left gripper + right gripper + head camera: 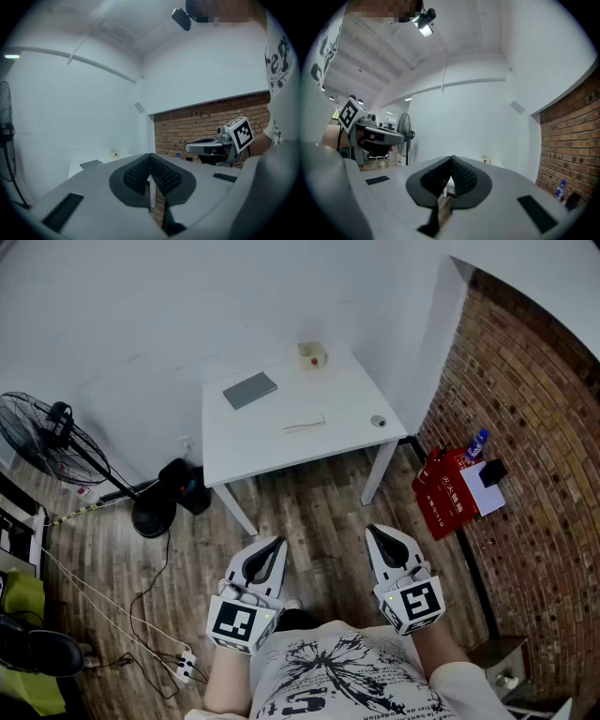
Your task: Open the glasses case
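Head view: glasses case [250, 389] unopened, the job apparently not yet begun.
The white desk [281, 442] stands well ahead. The left gripper [270, 545] and right gripper [378, 532] hang near the person's body, both jaws together and empty. The flat grey case lies at the desk's far left, seemingly shut.

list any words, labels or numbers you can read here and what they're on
Red box: white print, too small to read.
Shirt: black print, cut off, unreadable.
Left cube and right cube: marker patterns, no words.
No legible text anywhere.
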Demonstrator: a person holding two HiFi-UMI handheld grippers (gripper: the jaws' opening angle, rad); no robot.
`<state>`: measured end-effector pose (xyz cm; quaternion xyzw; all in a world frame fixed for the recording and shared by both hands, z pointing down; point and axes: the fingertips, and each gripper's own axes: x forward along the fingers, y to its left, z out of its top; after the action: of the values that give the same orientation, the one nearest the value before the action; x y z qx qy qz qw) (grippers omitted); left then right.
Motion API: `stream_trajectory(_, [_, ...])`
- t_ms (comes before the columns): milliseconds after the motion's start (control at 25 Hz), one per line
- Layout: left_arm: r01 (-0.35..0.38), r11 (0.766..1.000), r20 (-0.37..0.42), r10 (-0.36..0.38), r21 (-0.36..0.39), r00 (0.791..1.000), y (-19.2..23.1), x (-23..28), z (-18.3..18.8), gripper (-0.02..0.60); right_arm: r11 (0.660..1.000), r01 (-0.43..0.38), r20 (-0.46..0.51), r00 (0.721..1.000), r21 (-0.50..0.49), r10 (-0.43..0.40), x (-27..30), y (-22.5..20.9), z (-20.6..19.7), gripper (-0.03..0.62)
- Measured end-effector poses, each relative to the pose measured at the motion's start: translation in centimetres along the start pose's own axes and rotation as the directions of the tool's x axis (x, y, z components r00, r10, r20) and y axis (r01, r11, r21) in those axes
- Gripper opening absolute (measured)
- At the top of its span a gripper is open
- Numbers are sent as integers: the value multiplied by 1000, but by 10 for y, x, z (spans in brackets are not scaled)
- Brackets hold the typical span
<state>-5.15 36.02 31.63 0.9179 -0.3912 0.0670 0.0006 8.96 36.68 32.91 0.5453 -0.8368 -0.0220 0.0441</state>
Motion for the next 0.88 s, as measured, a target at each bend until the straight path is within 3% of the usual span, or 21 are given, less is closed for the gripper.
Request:
stream_trajectory(440, [22,1000,-11,-22,-21,1000,-3,14,-5,14,1000,10,-4,1000,26,-10,-2,-15,-6,12])
stream_trajectory(600, [28,999,-24,-29,-30,999,-4,23,-8,14,996,66,56,996,67,-70,-2,-29,-4,7])
stream_trajectory(640, [31,999,-24,-32,-29,999,-5,25,-7,14,996,55,69,996,70,-60,0,-31,-2,125])
stream_trajectory(680, [36,999,-24,-36,-27,999,-5,28,-6,14,996,38,79,996,77,-44,5,-33,-1,407])
stream_trajectory(720, [40,999,-24,-40,-24,999,-4,31,-6,14,996,29,82,996,88,-36,9,-35,0,525])
stream_trajectory(880, [38,999,-26,-39,-19,999,8,43,-6,14,995,35,70,997,95,-42,27,-44,-4,572])
